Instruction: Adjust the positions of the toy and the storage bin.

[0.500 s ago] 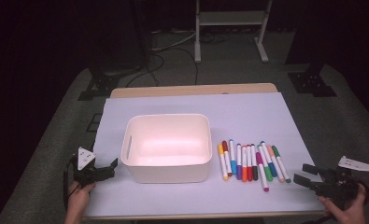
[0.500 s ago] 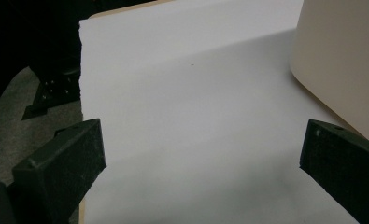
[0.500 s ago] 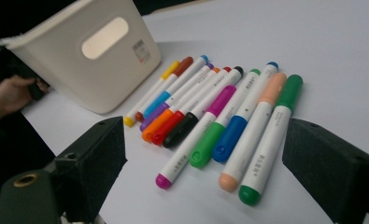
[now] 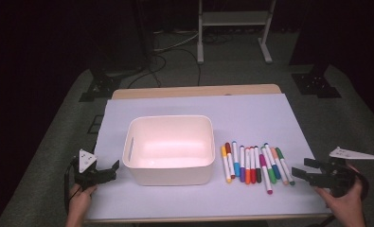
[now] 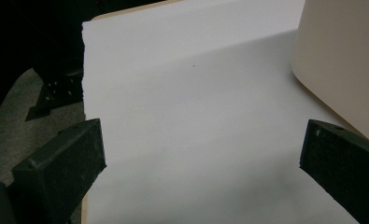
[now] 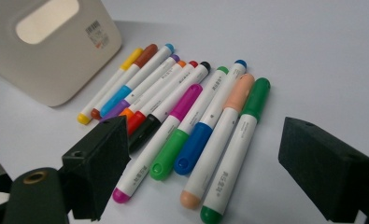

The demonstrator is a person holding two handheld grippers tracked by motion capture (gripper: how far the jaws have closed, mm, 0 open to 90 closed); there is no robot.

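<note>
From the high view, the left gripper (image 4: 110,171) sits at the near left corner of the desk (image 4: 251,118), jaws apart and holding nothing, just beside one white bin (image 4: 168,149). The right gripper (image 4: 302,169) rests at the near right, jaws spread wide and empty, pointing at a row of ten markers (image 4: 255,163) lying side by side to the right of the bin, apart from it. In the left gripper view, the two black jaws stand wide apart over bare white desk surface (image 5: 191,121), touching nothing, with the bin's wall (image 5: 345,60) at the upper right. In the right gripper view, the jaws are fully spread with the near ends of the markers (image 6: 187,116) between and ahead of them, untouched; ten can be counted, and the bin (image 6: 46,46) stands at the upper left.
</note>
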